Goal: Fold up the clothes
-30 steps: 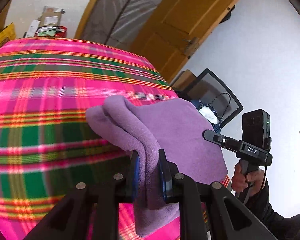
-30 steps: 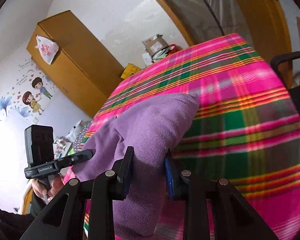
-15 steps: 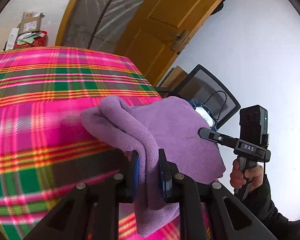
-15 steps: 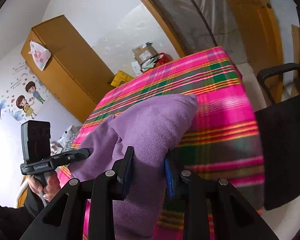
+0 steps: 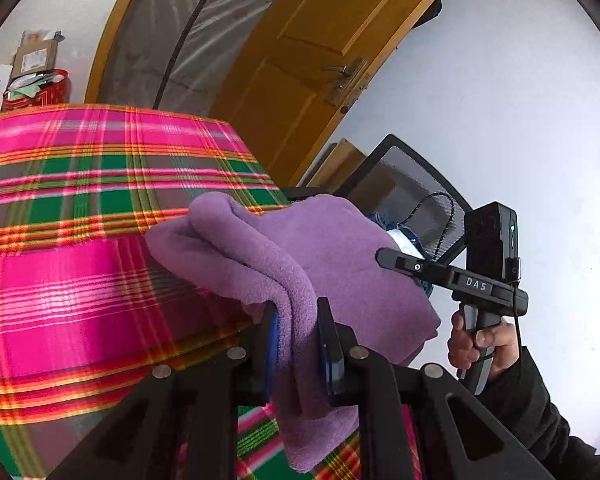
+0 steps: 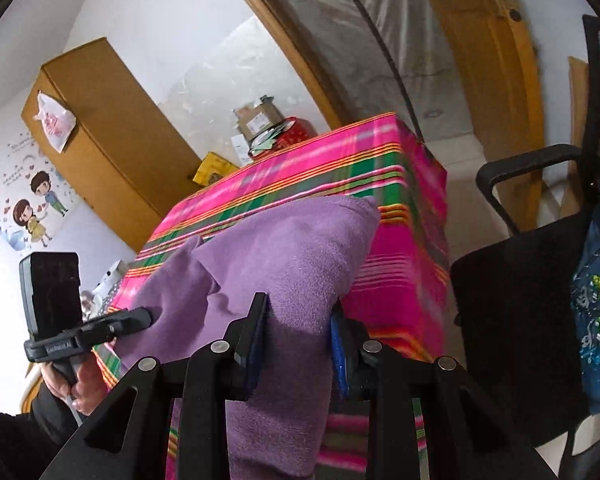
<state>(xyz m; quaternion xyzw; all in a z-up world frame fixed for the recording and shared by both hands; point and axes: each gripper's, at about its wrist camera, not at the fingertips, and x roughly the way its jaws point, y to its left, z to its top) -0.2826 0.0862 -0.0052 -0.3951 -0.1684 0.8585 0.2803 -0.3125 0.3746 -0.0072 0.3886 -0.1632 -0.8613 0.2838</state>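
A folded purple fleece garment [image 5: 320, 256] hangs between both grippers, lifted over the right end of the table with the pink and green plaid cloth [image 5: 80, 280]. My left gripper [image 5: 298, 340] is shut on one thick folded edge. My right gripper [image 6: 298, 334] is shut on the opposite edge of the garment [image 6: 284, 256]. Each gripper shows in the other's view: the right one [image 5: 388, 258] at the right, the left one [image 6: 140, 316] at the lower left. The garment's lower part droops below the fingers.
A black mesh office chair [image 6: 532, 300] with blue clothing [image 6: 596, 312] stands beside the table's right end. A wooden door [image 5: 320, 60] and plastic-covered doorway are behind. Boxes and a red tin [image 6: 284, 132] sit beyond the far edge. A yellow cabinet [image 6: 108, 136] stands at left.
Both grippers have carried the purple garment to the right, from over the middle of the table toward its right end and the chair. Both stay shut on it.
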